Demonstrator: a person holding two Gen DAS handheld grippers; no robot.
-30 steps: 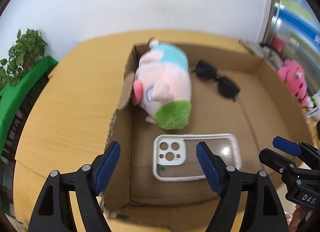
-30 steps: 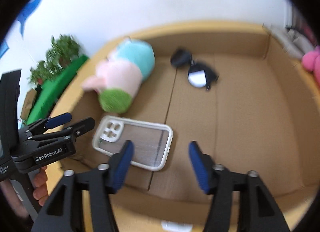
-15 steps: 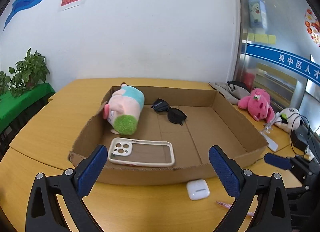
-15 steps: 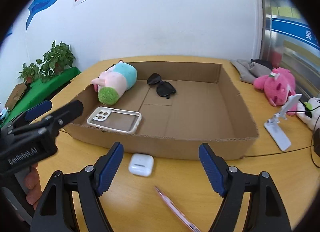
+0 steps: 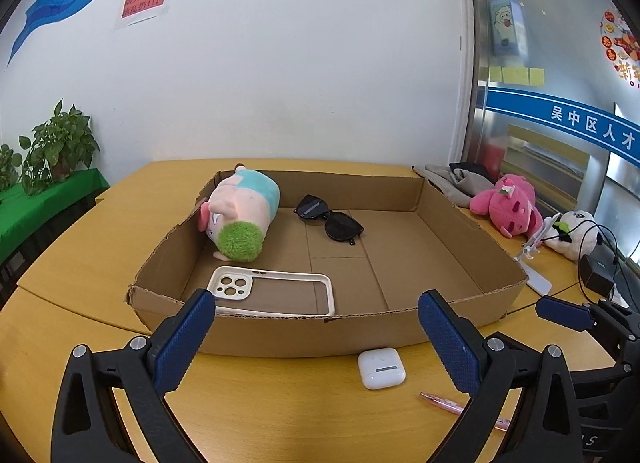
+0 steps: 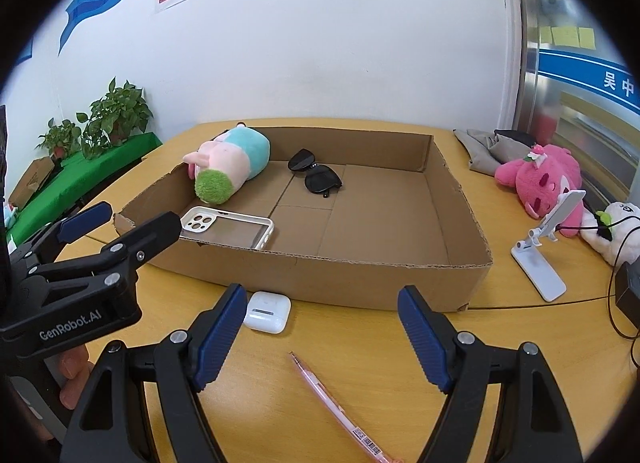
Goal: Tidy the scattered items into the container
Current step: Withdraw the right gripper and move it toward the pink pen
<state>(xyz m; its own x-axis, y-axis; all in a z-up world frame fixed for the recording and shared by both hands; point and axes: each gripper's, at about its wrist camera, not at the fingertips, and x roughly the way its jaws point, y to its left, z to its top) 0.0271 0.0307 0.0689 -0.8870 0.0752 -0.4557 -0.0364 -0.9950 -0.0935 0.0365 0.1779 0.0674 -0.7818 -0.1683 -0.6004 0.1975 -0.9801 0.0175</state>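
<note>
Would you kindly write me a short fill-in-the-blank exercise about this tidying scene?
1. The sunglasses lie ___ the cardboard box.
2. The white earbud case sits on the ___ in front of the box.
3. The pen is ___ in colour.
4. Both grippers, left and right, are ___.

Missing words: inside; table; pink; open

Count, inside the shallow brown cardboard box: one pink-and-teal plush toy with a green tuft, one pair of black sunglasses, one clear phone case with a white rim.

On the yellow wooden table, outside the box: one white earbud case, one pink pen, one white folding phone stand, one pink plush toy.
</note>
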